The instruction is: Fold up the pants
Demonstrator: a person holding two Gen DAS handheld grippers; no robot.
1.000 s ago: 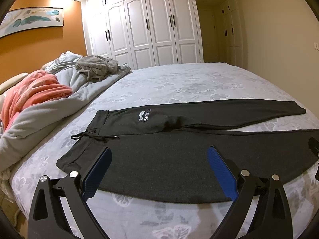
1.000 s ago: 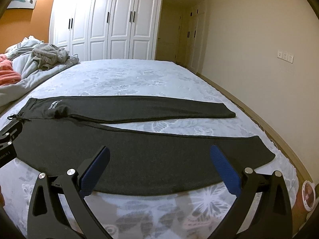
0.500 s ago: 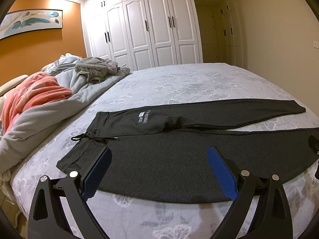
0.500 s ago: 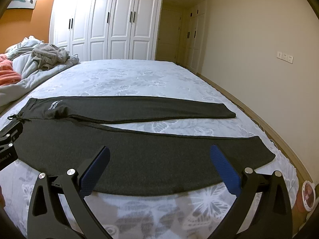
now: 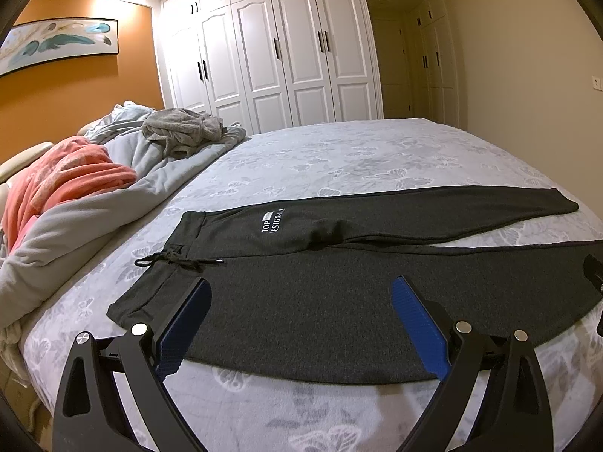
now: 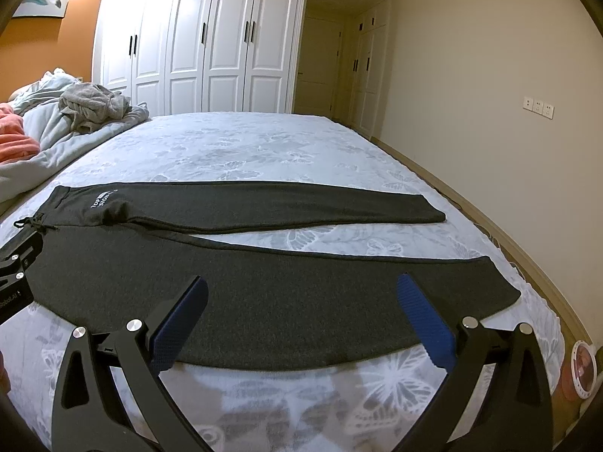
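Note:
Dark grey pants (image 5: 339,293) lie flat across the bed (image 5: 339,158), waistband with drawstring (image 5: 169,260) at the left, both legs stretched to the right. They also show in the right wrist view (image 6: 282,293), leg cuffs at the right. My left gripper (image 5: 301,320) is open and empty, hovering over the near edge close to the waist. My right gripper (image 6: 301,320) is open and empty, hovering over the near leg's edge toward the cuff. The left gripper's body shows at the left edge of the right wrist view (image 6: 15,271).
A grey blanket (image 5: 113,203), a pink blanket (image 5: 64,177) and a crumpled grey garment (image 5: 184,132) lie piled at the bed's left. White wardrobes (image 5: 282,49) stand behind. The bed's right edge drops to the floor by a wall (image 6: 490,113).
Both grippers have barely moved; the left view has shifted very slightly. The pants lie as before.

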